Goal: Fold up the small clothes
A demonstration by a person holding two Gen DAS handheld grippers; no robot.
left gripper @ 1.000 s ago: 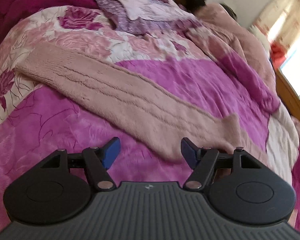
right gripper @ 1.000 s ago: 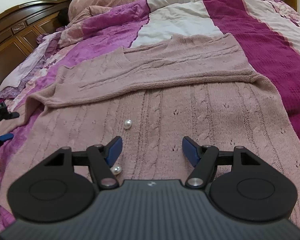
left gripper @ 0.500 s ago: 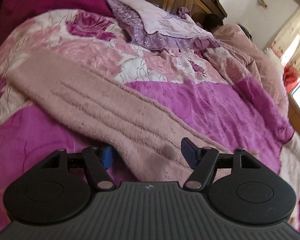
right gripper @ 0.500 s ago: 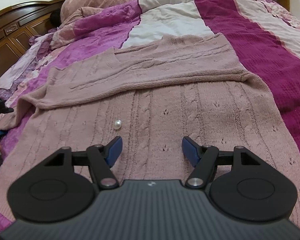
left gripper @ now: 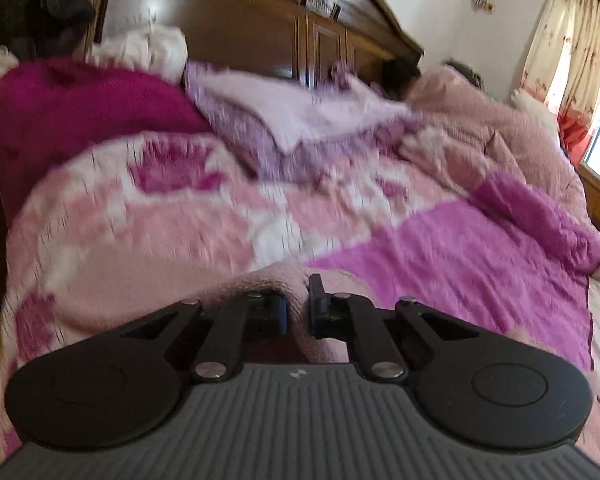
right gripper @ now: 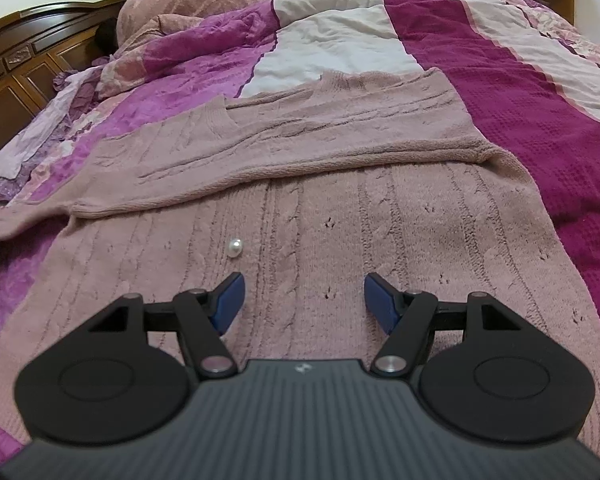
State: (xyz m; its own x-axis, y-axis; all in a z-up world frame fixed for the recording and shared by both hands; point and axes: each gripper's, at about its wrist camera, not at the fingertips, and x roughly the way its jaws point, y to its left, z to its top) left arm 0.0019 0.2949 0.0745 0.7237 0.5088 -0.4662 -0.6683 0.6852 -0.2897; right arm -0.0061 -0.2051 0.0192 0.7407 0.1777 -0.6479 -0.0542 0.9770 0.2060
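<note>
Pink knit sweater lying spread on the bed's quilt: my left gripper is pinching its sleeve end, my right gripper is hovering open over its body.

I can read no words, labels or numbers in either wrist view — only a small pale emblem, no letters in it, on the ribbed grey housing near each camera.
</note>
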